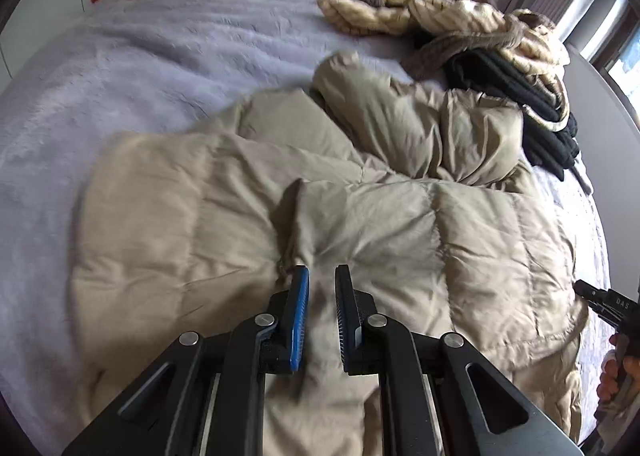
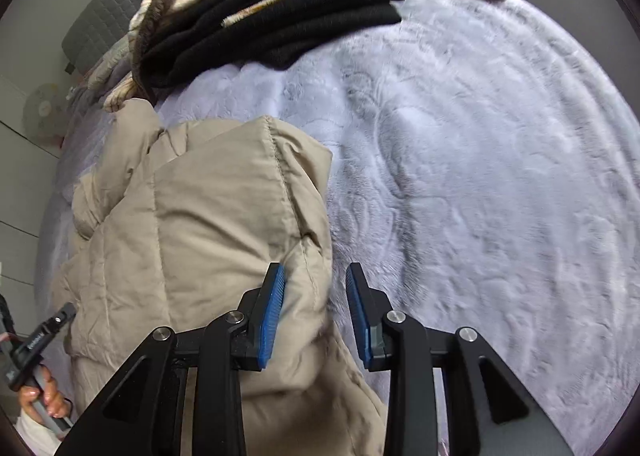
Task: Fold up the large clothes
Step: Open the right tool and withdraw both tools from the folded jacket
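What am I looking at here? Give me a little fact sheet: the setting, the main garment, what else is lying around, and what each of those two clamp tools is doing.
Setting: bed with a fuzzy lavender blanket
Main garment: beige puffer jacket, spread out and rumpled
Other clothes: black garment and cream striped garment, piled beyond the jacket
Left gripper: fingers apart, above the jacket, holding nothing
Right gripper: fingers apart, over the jacket's edge

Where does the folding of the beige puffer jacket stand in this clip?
Partly done: the beige puffer jacket lies on the lavender blanket with one sleeve folded across its body. Nothing is gripped; the left gripper and right gripper are both open over it. Still left: the final folds, plus the black-and-cream clothes pile.
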{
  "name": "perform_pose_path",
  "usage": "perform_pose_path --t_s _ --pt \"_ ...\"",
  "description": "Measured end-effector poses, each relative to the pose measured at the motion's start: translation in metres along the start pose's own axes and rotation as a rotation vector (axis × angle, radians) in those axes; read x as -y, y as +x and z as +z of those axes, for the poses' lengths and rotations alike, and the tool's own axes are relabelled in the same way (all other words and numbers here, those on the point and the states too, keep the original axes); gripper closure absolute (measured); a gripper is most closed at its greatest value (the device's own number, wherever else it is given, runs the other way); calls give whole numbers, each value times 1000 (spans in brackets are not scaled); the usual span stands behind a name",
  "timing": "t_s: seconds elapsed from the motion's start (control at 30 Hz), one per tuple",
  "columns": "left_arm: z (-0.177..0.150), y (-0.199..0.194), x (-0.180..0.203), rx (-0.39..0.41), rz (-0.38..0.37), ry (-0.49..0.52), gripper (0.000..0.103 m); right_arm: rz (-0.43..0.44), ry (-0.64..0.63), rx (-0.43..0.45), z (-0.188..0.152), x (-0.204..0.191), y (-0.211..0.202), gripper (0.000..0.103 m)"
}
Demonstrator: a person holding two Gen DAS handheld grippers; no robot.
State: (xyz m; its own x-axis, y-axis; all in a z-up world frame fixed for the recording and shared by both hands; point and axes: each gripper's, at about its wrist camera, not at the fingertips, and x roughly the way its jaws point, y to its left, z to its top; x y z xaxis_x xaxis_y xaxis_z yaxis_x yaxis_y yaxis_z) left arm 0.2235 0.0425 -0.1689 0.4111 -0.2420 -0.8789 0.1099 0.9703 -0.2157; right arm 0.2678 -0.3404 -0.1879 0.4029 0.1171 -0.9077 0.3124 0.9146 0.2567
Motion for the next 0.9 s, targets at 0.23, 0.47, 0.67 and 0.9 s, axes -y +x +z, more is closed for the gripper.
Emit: perform_pose_path --t_s 0.23,0.47,0.67,0.9 --pt "-21 -31 -4 -32 73 15 88 -34 -13 14 -28 3 -41 65" --pt "-61 -48 8 -123 98 27 88 -5 4 -59 -54 -1 -54 61" --pt "-89 -69 19 -177 98 17 88 37 -2 -123 -74 -10 -68 54" --pt "-105 -92 19 -193 129 -31 27 68 -23 -179 -92 -18 -82 49"
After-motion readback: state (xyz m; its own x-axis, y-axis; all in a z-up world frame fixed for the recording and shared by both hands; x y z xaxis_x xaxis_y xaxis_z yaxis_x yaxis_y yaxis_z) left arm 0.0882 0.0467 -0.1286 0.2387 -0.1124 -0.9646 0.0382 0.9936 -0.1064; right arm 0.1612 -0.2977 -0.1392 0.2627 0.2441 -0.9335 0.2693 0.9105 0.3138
